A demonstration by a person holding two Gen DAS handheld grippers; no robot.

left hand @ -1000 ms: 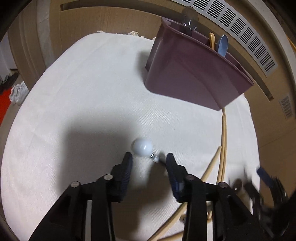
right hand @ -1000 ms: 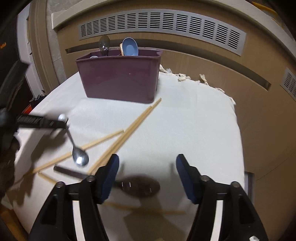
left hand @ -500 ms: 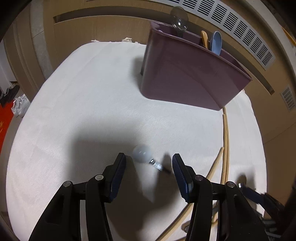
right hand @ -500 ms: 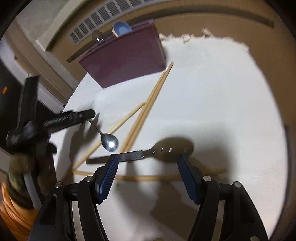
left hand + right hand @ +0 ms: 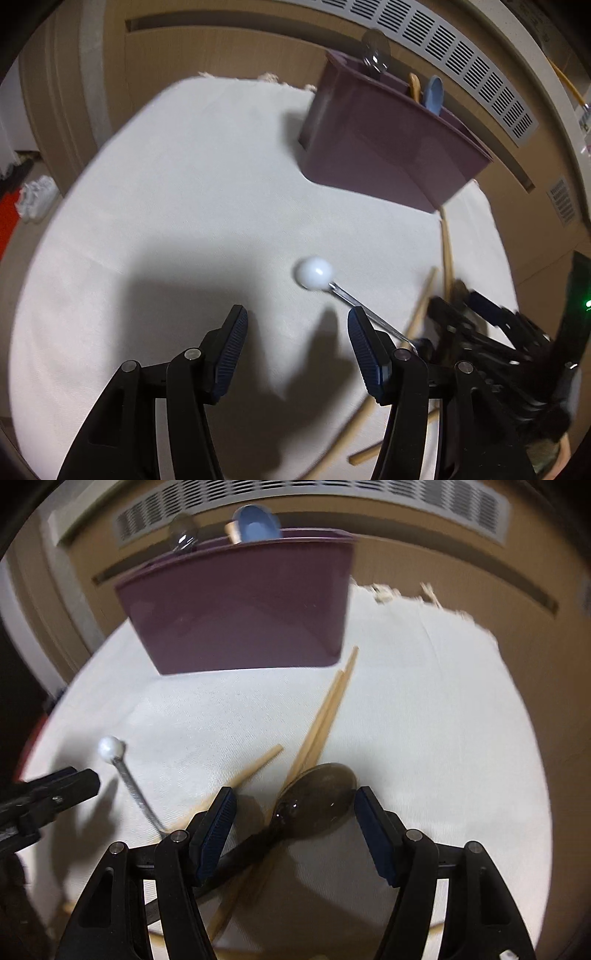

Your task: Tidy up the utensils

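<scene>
Left wrist view: the left gripper [image 5: 293,332] hangs released over the white cloth [image 5: 177,192], its fingers spread wide. A metal spoon with a white ball end [image 5: 314,273] lies just ahead of its right finger. The maroon utensil bin [image 5: 384,155] stands farther ahead to the right.

Right wrist view: the right gripper [image 5: 295,827] is likewise released, straddling the bowl of a dark spoon [image 5: 317,805] that lies across wooden chopsticks [image 5: 325,716]. The bin sits straight ahead.
</scene>
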